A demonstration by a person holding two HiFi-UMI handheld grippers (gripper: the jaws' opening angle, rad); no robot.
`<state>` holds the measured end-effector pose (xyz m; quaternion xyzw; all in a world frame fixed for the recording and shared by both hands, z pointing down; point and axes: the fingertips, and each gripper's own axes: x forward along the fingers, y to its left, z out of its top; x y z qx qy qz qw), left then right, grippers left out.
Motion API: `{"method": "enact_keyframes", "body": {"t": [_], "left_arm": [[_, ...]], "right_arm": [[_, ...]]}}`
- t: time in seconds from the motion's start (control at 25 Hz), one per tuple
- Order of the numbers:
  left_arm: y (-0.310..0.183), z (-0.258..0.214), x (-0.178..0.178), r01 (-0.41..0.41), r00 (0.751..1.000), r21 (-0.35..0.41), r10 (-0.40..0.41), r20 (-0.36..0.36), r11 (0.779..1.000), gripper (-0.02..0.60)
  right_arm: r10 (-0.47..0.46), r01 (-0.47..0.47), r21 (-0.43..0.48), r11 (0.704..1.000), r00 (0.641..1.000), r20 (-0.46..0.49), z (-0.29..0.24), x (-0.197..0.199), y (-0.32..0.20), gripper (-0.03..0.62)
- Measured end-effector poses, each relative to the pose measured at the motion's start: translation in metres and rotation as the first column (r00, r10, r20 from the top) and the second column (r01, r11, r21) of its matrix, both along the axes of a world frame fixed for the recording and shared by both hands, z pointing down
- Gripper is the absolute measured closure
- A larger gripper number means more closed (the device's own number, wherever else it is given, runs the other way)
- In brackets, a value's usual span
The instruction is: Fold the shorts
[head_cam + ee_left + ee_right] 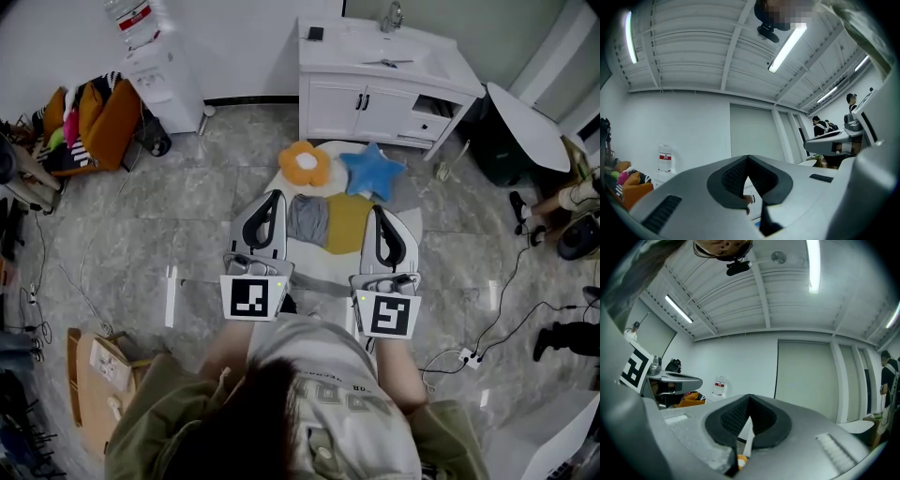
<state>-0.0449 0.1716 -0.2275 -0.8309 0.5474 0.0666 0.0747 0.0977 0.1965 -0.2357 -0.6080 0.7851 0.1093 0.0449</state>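
Overhead, holding the left gripper (274, 196) and the right gripper (378, 211) side by side above the small white table (411, 217), both pinched fully closed on nothing and tipping slightly upward, catching only ceiling and far wall past the meeting pads. Framing between them the gray shorts (307, 220), sitting as a compact bundle on the tabletop, touching a mustard cloth (349, 225) on the right, with an orange flower cushion (306, 163) and a blue star cushion (372, 172) just behind. Reading equally as a heap awaiting flattening or as a finished fold already set down, and settling neither from here. If still folding, probably paying to keep both grippers level with each other, pinching only gray fabric at matching edges, steering clear of the mustard cloth alongside, and avoiding nudging the cushions off the crowded top
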Motion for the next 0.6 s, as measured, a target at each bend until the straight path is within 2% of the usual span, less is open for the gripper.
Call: {"method": "enact_keyframes", "body": {"t": [0.24,0.6], "left_arm": [[0.001,-0.0023,-0.002,0.013,1.0,0.002,-0.013,-0.021,1.0,0.573],[0.0039,-0.0024,0.0028,0.016,1.0,0.01,-0.016,-0.015,1.0,0.572]], "right_arm": [[-0.003,0.003,0.015,1.0,1.0,-0.004,-0.0036,-0.0006,0.002,0.595],[0.005,-0.005,0.012,1.0,1.0,-0.002,-0.0042,0.0068,0.0046,0.595]]}}
